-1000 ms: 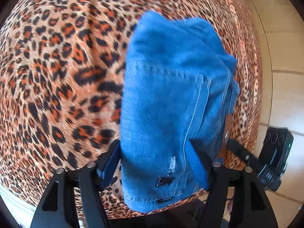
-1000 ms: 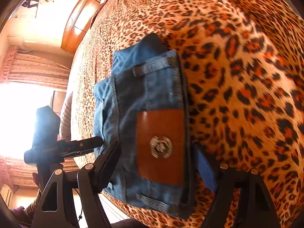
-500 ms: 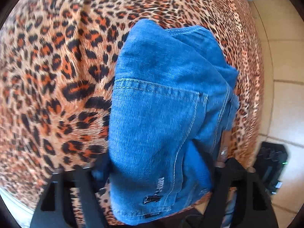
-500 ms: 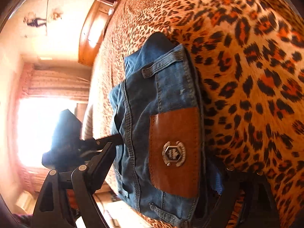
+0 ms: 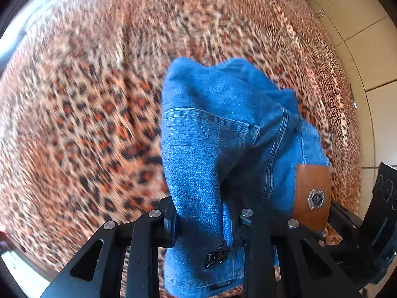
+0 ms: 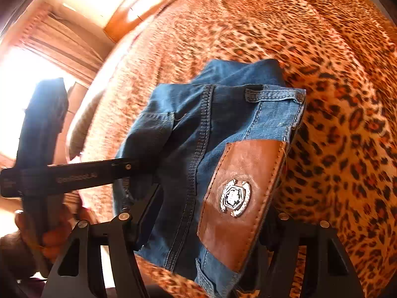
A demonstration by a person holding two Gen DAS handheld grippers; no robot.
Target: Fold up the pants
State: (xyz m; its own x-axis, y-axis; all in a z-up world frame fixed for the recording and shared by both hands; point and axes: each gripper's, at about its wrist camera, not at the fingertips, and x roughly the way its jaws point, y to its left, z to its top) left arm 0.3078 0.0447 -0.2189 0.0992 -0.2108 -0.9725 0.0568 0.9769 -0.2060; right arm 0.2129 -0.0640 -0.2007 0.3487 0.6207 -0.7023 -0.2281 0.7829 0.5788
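Note:
The folded blue denim pants (image 5: 218, 134) hang bunched above the leopard-print bed (image 5: 86, 124). My left gripper (image 5: 203, 221) is shut on the pocket side of the waistband. My right gripper (image 6: 206, 226) is shut on the other side of the waistband, by the brown leather patch (image 6: 240, 198); its right finger is hidden behind the cloth. The patch also shows in the left wrist view (image 5: 312, 193), with the right gripper's body (image 5: 372, 223) at the far right. The left gripper's body (image 6: 49, 173) crosses the left of the right wrist view.
The bed's leopard cover (image 6: 335, 99) fills most of both views. Tiled floor (image 5: 367, 49) lies past the bed's right edge. A wooden headboard (image 6: 139, 5) and a bright curtained window (image 6: 37, 62) stand at the back left.
Both grippers have closed on the waistband and lifted the folded pants off the bed. The views pulled back and blur with the motion.

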